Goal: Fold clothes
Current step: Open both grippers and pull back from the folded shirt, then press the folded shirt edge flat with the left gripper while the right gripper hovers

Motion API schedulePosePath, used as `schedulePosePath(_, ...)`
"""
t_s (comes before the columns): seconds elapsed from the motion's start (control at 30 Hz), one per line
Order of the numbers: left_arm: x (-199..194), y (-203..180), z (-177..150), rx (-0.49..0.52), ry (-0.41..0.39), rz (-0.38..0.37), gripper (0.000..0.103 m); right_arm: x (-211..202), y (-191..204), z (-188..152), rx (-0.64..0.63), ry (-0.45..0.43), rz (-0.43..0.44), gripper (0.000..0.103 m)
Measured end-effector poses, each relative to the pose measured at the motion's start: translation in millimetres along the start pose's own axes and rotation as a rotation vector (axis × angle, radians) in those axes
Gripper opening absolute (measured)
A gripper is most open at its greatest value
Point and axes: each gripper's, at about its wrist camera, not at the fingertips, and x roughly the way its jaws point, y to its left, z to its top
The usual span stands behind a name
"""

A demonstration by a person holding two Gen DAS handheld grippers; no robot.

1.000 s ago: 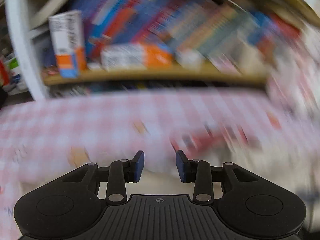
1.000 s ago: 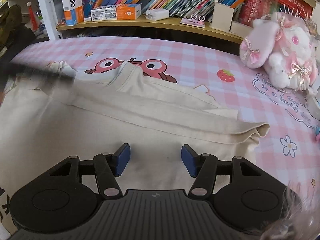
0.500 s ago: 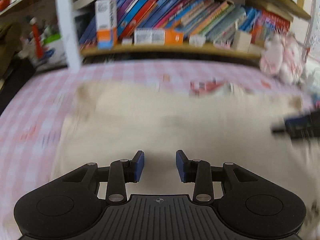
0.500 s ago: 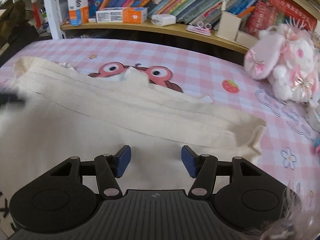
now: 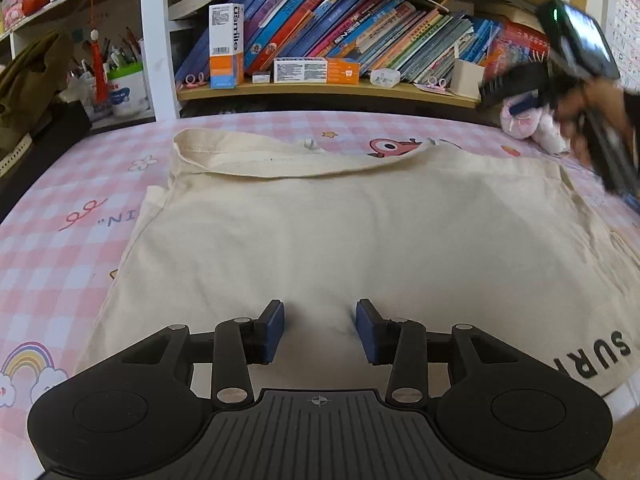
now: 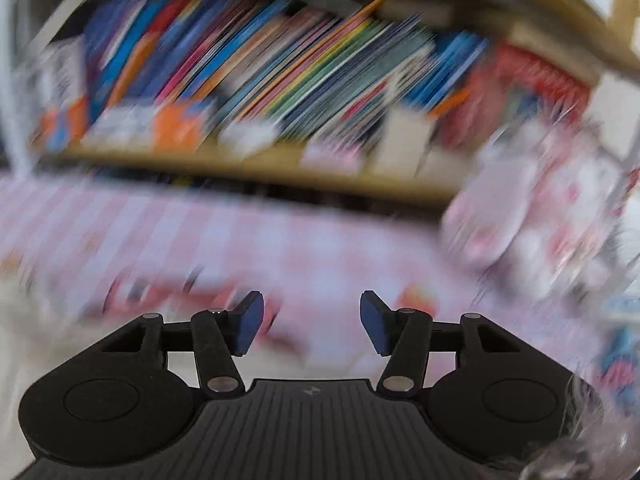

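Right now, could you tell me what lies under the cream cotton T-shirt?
The cream cotton T-shirt lies on a pink checked cloth printed with cartoons; a red cartoon figure peeks out beyond its far edge, the rest covered.

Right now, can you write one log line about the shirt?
step: fold clothes | cream shirt: flat on pink checked cloth | left gripper: open, empty, over hem | right gripper: open, empty

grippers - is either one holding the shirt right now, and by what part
Neither. The left gripper, its jaws just opening, hangs empty over the cream shirt. The right gripper is open and empty too.
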Motion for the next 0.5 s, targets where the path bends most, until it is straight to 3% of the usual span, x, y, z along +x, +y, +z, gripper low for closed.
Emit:
schedulePosePath(0.1, 1.2, -1.0, 0.4, 0.01, -0.004, -0.004, 0.043, -17.7, -2.6, 7.6, 0.002, -0.003, 0.082, 0.059)
schedulePosePath(0.3, 4.4, -7.0, 1.5, 0.043, -0.001, 0.0, 0.05, -49.8, 50.4, -46.4, -0.08, 0.104, 0.28, 0.058)
schedulePosePath(0.43, 3.1, -7.0, 0.8, 0.035, 0.001, -0.004, 0.05, -37.3, 97.0, -61.5, -0.154, 0.155, 0.333, 0.057)
schedulePosePath(0.5, 3.5, -7.4, 1.1, 0.043, 0.005, -0.008, 0.051, -19.4, 115.1, -51.8, -0.174, 0.168, 0.343, 0.057)
